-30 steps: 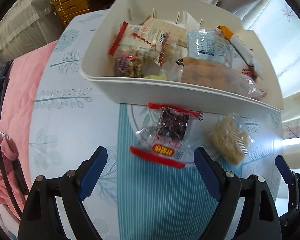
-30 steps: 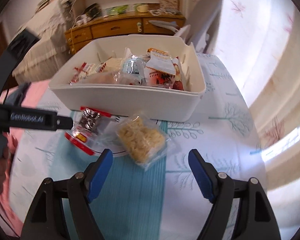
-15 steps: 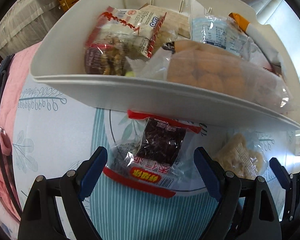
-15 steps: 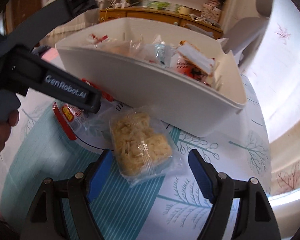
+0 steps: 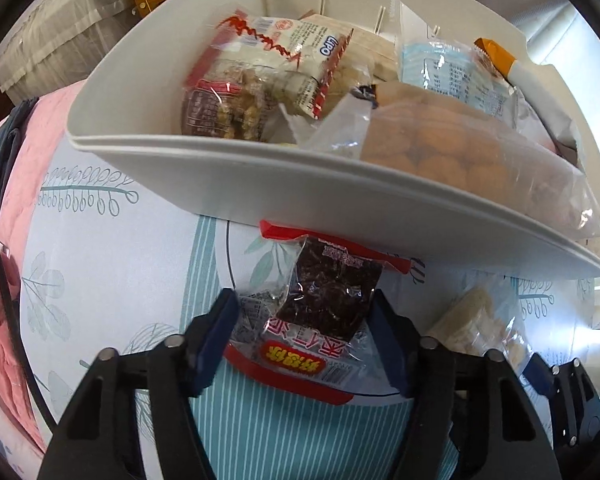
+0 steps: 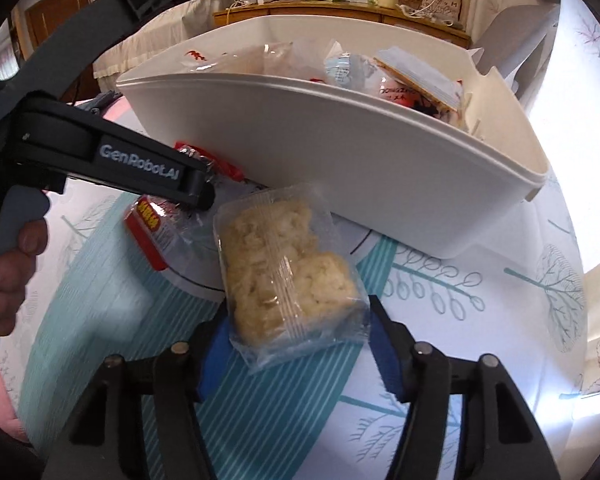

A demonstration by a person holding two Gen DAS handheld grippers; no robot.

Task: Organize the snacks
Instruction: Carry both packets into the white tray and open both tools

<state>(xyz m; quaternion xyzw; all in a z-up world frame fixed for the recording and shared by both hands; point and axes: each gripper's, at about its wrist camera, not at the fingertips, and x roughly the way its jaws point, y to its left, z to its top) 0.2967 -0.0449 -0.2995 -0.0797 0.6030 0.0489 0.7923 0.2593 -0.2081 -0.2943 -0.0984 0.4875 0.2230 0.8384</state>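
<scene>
Scene: 2 loose snack packets lie on a printed tablecloth (image 5: 100,280) just in front of a white bin (image 5: 300,184) already stocked with other snacks.

Left gripper (image 5: 302,324): fingers drawn in around the red-edged packet (image 5: 320,320), blue pads touching or nearly touching its clear wrapper on both sides; whether they are squeezing firmly yet cannot be told.

Red-edged packet: flat on the cloth, far end tucked under the bin's overhanging rim, near end between the left fingers. Its long axis runs away from the gripper toward the bin, so the pads bear on its 2 long sides.

Right gripper (image 6: 296,344): fingers narrowed onto the clear packet of pale crisped snack (image 6: 288,276); the wrapper's near end sits between the pads, and it looks pinched at the edges, though a firm hold is not certain.

Pale packet: on the cloth close to the bin wall, to the right of the red-edged one, long axis pointing forward from the right fingers and leaning slightly left.

Key relation: each packet lies straight ahead of its own gripper, and the bin opening is ahead and above both, so the likely next move is a lift clear of the rim, then forward.

Nearer hand: evenly matched, 1 packet per gripper.

Risk: thin wrappers may slip out during the lift.
</scene>
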